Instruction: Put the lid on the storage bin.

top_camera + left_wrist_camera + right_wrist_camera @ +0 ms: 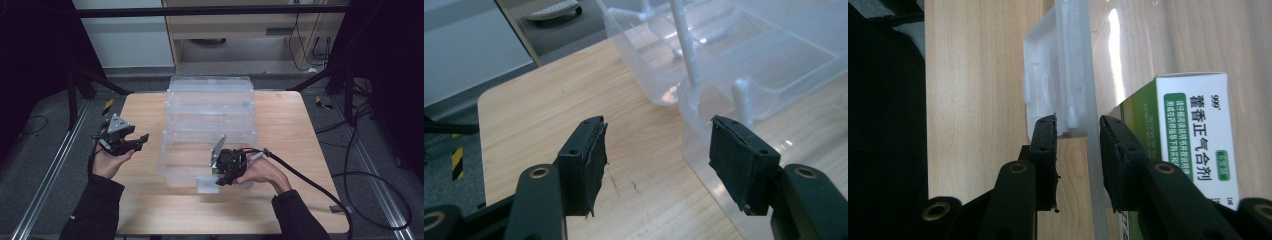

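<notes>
- Latch [207, 185] of the clear bin [167, 150] sits on the bin's near wall, at the near middle of the table [300, 150]. The right gripper [225, 181] is right at it, while the left gripper [140, 142] is well apart, off to the left.
- Wall [1091, 75] and latch [1048, 85] run straight up between the jaws in the right gripper view, so the right gripper [1075, 122] straddles them from above. One jaw is outside by the latch and the other is inside the bin.
- Long axis of the wall's rim runs left to right across the table, and the jaws stand across it, so a squeeze would take wall and latch together.
- Box [1198, 125], green and white, lies inside the bin just beside the inner jaw. It looks close enough for that jaw to brush it.
- Right jaws are narrowed, each close to its face of the plastic. I cannot tell whether the pads press yet.
- Left gripper [656, 125] has wide-open jaws with nothing between them. It hangs over bare table, with the bin's left corner ahead of it.
- Judgement: the right hand has the work, closing on the latch and wall, and the left is free to steady the bin.
</notes>
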### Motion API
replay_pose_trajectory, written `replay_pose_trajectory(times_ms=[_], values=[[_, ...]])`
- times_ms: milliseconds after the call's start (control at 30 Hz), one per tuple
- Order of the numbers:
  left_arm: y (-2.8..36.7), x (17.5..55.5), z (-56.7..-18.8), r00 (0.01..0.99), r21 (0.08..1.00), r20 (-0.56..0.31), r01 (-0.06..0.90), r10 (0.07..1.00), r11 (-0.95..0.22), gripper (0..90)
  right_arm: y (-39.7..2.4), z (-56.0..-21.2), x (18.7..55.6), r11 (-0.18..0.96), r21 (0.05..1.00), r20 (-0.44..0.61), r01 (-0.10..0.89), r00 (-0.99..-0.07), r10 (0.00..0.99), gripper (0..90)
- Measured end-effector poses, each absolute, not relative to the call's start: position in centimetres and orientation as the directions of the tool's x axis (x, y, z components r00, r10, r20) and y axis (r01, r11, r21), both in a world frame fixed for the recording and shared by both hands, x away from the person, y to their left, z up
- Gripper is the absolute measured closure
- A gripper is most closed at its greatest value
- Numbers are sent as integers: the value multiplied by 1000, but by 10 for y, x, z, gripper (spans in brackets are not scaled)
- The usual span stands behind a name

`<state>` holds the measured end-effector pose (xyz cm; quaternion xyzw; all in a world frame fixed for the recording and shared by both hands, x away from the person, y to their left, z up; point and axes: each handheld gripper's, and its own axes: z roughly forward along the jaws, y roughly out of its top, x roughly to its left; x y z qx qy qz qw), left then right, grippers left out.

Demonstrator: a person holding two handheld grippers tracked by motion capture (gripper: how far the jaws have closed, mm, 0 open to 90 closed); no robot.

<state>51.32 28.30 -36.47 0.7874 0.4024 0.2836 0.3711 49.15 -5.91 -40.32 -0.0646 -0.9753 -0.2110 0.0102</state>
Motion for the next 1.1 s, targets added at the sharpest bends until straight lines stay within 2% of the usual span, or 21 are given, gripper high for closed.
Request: replay_pose_trajectory(times_ms=[233, 400, 1100], values=[[271, 523, -349, 537, 812, 170, 399, 826, -426, 391, -58, -403, 494, 897, 417, 62, 146, -989, 132, 679], [263, 526, -341, 558, 801, 202, 379, 805, -463, 390, -51, -410, 494, 906, 396, 83, 148, -989, 125, 613], [242, 544, -302, 606, 779, 267, 323, 750, -538, 391, -50, -411, 494, 909, 385, 106, 159, -986, 128, 628]])
